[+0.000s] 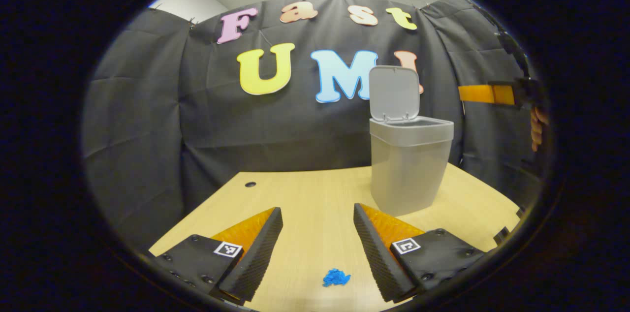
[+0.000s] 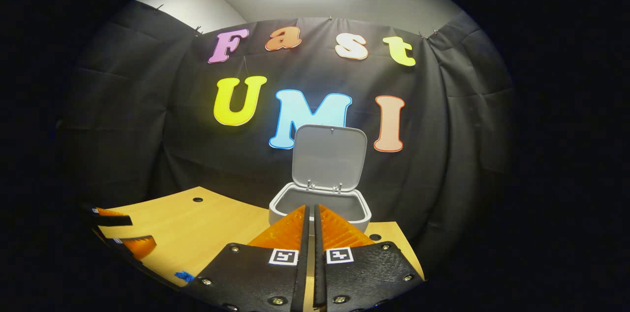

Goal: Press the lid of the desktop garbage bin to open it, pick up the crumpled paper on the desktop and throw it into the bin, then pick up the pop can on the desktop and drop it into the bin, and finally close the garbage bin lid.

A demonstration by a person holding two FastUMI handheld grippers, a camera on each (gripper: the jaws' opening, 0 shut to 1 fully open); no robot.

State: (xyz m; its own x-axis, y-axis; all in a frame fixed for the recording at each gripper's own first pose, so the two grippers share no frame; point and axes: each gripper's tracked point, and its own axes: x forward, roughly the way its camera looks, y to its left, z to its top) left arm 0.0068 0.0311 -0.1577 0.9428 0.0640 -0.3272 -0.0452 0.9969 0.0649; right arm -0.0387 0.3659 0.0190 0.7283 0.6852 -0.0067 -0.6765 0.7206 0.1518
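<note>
Left gripper view: crumpled paper [image 1: 336, 277] between spread fingers [image 1: 261, 253] (bin [image 1: 410, 164] open)

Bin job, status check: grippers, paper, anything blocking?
Left gripper open, low over blue crumpled paper. Right gripper shut, empty, facing bin. Lid up. Nothing blocking.

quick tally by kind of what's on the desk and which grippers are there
garbage bin, lid up: 1
blue crumpled paper: 1
grippers: 2, left gripper open, right gripper shut on nothing
total: 4
</note>
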